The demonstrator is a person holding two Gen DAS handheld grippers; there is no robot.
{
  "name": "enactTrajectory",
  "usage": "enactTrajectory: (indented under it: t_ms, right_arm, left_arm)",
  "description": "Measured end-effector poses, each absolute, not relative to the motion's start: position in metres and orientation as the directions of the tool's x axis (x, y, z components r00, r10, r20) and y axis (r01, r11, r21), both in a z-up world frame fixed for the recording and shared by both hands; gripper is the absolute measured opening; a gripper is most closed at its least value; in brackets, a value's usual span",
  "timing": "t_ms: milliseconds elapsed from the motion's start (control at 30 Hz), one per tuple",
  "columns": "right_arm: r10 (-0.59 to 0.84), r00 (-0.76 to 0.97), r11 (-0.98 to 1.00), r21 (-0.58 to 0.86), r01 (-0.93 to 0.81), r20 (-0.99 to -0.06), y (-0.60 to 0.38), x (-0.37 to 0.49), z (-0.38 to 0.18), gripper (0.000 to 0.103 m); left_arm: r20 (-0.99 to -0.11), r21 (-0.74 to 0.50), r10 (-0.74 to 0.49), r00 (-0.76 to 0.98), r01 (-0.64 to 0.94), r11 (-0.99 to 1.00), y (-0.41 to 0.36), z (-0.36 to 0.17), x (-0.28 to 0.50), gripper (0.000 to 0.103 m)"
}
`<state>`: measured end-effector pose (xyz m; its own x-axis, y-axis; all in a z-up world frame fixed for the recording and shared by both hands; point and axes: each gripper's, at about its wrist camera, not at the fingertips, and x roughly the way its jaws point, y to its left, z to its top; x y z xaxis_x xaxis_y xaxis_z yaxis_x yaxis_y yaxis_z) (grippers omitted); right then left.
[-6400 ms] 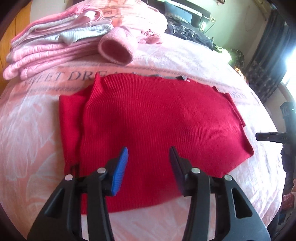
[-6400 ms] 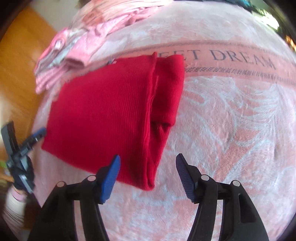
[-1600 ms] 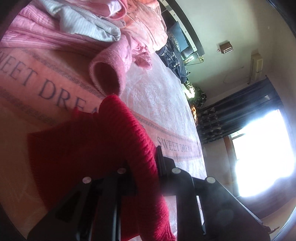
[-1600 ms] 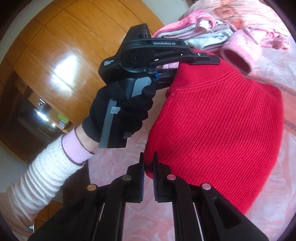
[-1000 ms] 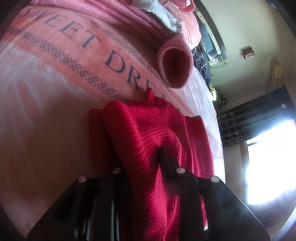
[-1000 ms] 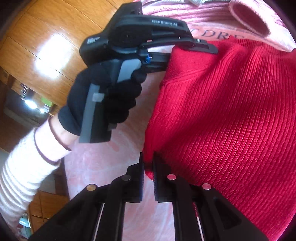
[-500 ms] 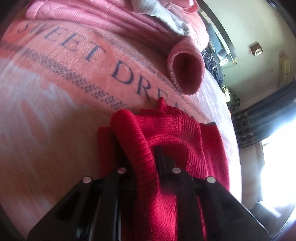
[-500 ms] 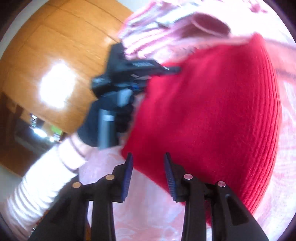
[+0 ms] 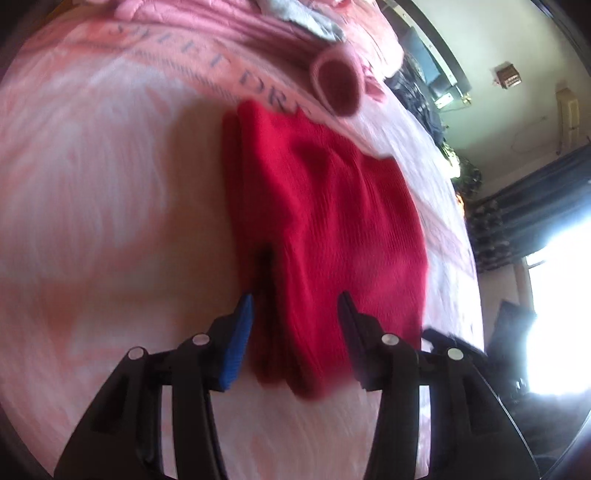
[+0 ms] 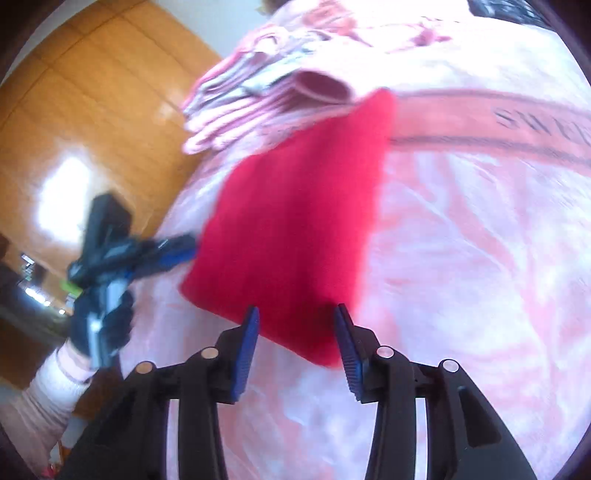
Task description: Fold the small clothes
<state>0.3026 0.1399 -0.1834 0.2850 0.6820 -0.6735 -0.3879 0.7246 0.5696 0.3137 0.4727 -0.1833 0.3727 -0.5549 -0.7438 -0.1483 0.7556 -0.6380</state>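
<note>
The right wrist view takes in what the left one cannot: a wooden wardrobe (image 10: 92, 122) with a bright glare on its panels, and the person's gloved hand (image 10: 101, 325) with a pale knit sleeve holding the left gripper (image 10: 173, 254), whose blue-padded tips sit just beside the left edge of the red sweater (image 10: 291, 236). The left wrist view instead shows the far side of the room: a dark curtain (image 9: 535, 206) next to a blown-out bright window, a small box high on the wall, and dark clutter past the bed's edge. Writing runs along a darker band of the pink blanket (image 10: 480, 258); the left wrist view gives only blurred letters, roughly "DRE", and the right wrist view a smeared "SW", neither fully legible. The red sweater (image 9: 325, 236) is a ribbed knit, folded into a compact rectangle with stacked layers visible along its left edge, lying flat on the blanket. Above it sits a pile of pink clothes (image 9: 280, 33), one rolled cuff opening toward the camera. The left gripper (image 9: 295, 332) is released, its jaws spread wide around the sweater's near edge without pinching it. The right gripper (image 10: 295, 332) is likewise spread apart, empty, over the sweater's near corner.
</note>
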Motion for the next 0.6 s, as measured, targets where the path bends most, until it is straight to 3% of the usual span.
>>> enactTrajectory:
  t_ms: [133, 200, 267, 500, 600]
  right_arm:
    - [0.678, 0.245, 0.729, 0.593, -0.34, -0.693, 0.129, 0.306, -0.206, 0.043]
    - [0.683, 0.235, 0.724, 0.598, -0.344, -0.692, 0.126, 0.306, -0.208, 0.043]
    - [0.681, 0.236, 0.725, 0.595, -0.346, -0.693, 0.125, 0.305, -0.21, 0.043]
    - [0.688, 0.226, 0.718, 0.601, -0.352, -0.69, 0.132, 0.306, -0.211, 0.043]
    - [0.685, 0.224, 0.72, 0.596, -0.357, -0.693, 0.132, 0.31, -0.208, 0.043]
  left_arm:
    - [-0.802, -0.574, -0.501, 0.324, -0.192, 0.796, 0.459, -0.198, 0.303, 0.044]
    - [-0.804, -0.572, -0.494, 0.33, -0.201, 0.795, 0.461, -0.203, 0.304, 0.021]
    - [-0.773, -0.618, -0.534, 0.342, -0.214, 0.757, 0.469, -0.204, 0.303, 0.014]
    - [-0.783, -0.608, -0.545, 0.299, -0.183, 0.773, 0.473, -0.212, 0.302, 0.014]
    - [-0.771, -0.625, -0.564, 0.296, -0.182, 0.759, 0.475, -0.208, 0.303, 0.022]
